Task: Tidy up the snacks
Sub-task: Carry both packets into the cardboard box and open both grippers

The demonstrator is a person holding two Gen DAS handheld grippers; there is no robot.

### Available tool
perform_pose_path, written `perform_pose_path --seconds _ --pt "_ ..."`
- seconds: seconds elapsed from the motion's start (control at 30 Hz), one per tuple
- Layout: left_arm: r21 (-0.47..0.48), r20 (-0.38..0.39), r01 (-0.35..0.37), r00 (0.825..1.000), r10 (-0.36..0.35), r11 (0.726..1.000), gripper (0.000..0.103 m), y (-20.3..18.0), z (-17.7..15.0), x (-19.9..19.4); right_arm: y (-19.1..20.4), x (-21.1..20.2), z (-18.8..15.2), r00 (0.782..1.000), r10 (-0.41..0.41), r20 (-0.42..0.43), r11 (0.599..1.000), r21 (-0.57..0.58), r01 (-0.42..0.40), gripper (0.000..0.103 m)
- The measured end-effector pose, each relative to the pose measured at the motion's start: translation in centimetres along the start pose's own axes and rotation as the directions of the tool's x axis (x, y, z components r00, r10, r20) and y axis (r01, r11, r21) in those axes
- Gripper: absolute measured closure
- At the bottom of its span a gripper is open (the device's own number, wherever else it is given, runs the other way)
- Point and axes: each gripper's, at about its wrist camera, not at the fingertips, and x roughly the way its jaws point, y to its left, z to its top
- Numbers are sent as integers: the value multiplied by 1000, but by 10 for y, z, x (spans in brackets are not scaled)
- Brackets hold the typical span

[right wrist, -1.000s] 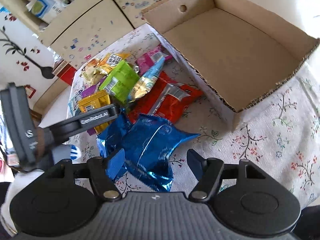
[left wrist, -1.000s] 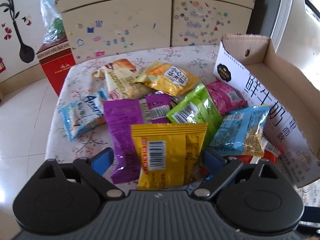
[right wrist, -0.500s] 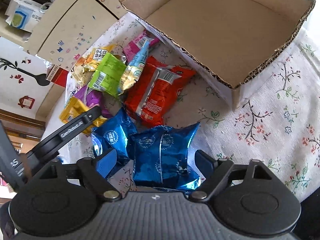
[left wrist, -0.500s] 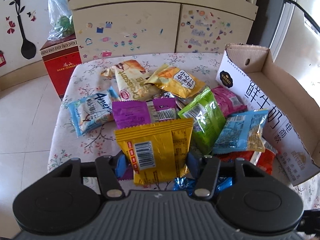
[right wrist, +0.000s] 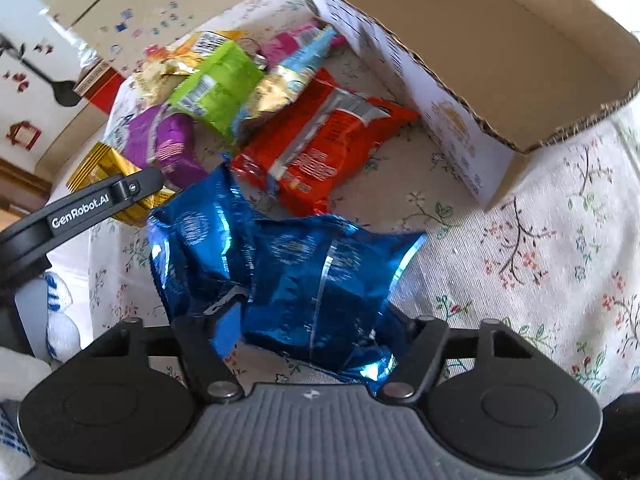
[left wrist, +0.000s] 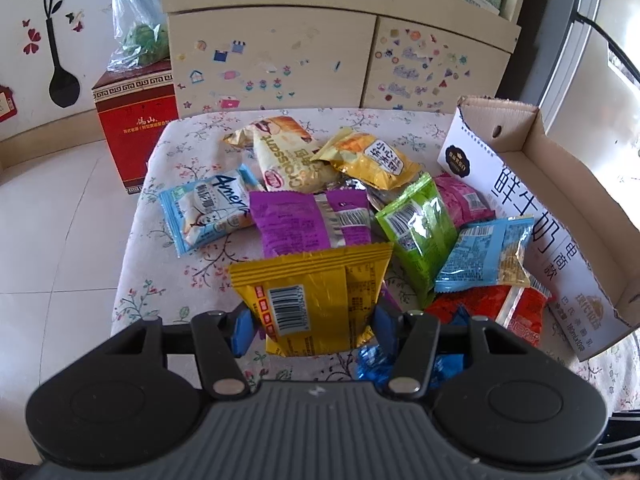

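Observation:
My left gripper (left wrist: 313, 330) is shut on a yellow snack packet (left wrist: 316, 292) and holds it upright above the flowered tablecloth (left wrist: 160, 280). One left finger (right wrist: 132, 188) also shows in the right wrist view, beside that yellow packet (right wrist: 100, 168). My right gripper (right wrist: 314, 336) points down over a dark blue foil packet (right wrist: 320, 280). Its jaws are closing, and the packet fills the gap between them with the pads against its sides. A second blue foil packet (right wrist: 192, 236) lies just left of it. The open cardboard box (left wrist: 560, 184) (right wrist: 500, 40) stands at the right with nothing visible inside.
Loose packets lie in a heap: purple (left wrist: 304, 220), green (left wrist: 420, 224), light blue (left wrist: 480, 256), red (right wrist: 320, 148), pink (left wrist: 460, 200), a croissant pack (left wrist: 288, 156). A red carton (left wrist: 136, 120) stands on the floor beyond the table, before a stickered cabinet (left wrist: 280, 60).
My left gripper closed on the yellow packet and lifted it off the pile. My right gripper sank over the blue foil packet and its jaws narrowed onto it.

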Motion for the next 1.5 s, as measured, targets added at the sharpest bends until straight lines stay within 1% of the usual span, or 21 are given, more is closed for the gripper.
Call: perform_pose_path --seconds 0.1,0.2,0.3,0.4,0.57,0.77,1.0,1.13,1.23,1.37,1.5 --pt "6 19 -5 1000 5 1000 46 2 0 -7 2 -6 0 999 2 34 999 -34 -1 33" --pt "12 38 -10 999 10 1000 46 3 0 -14 1 -18 1 997 27 70 998 -52 -23 33" --pt "14 52 -10 999 9 1000 46 3 -1 -20 2 -27 4 991 58 122 996 -71 -50 33" --pt "17 65 -8 998 7 1000 46 2 -3 -26 3 -35 6 984 70 166 995 -81 -57 33" --pt "45 98 -21 995 17 999 46 -5 -3 -35 7 -40 11 976 96 196 993 -94 -79 33" --pt "69 144 -26 989 16 997 46 -14 2 -45 15 -43 12 966 109 234 988 -132 -80 33" --pt "108 192 -21 981 0 994 46 -30 11 -55 12 -56 22 953 93 288 987 -153 -50 33" --pt "124 190 24 981 -48 992 46 -40 26 -56 5 -69 40 943 76 323 991 -130 -35 33" --pt "144 188 52 979 -79 988 46 -48 39 -55 -3 -83 55 926 61 372 994 -110 -21 33" --pt "179 198 92 972 -128 979 46 -62 59 -53 -21 -96 75 902 10 432 997 -68 22 33" --pt "216 192 144 963 -187 966 46 -83 73 -48 -43 -96 90 891 -46 451 999 7 48 33"
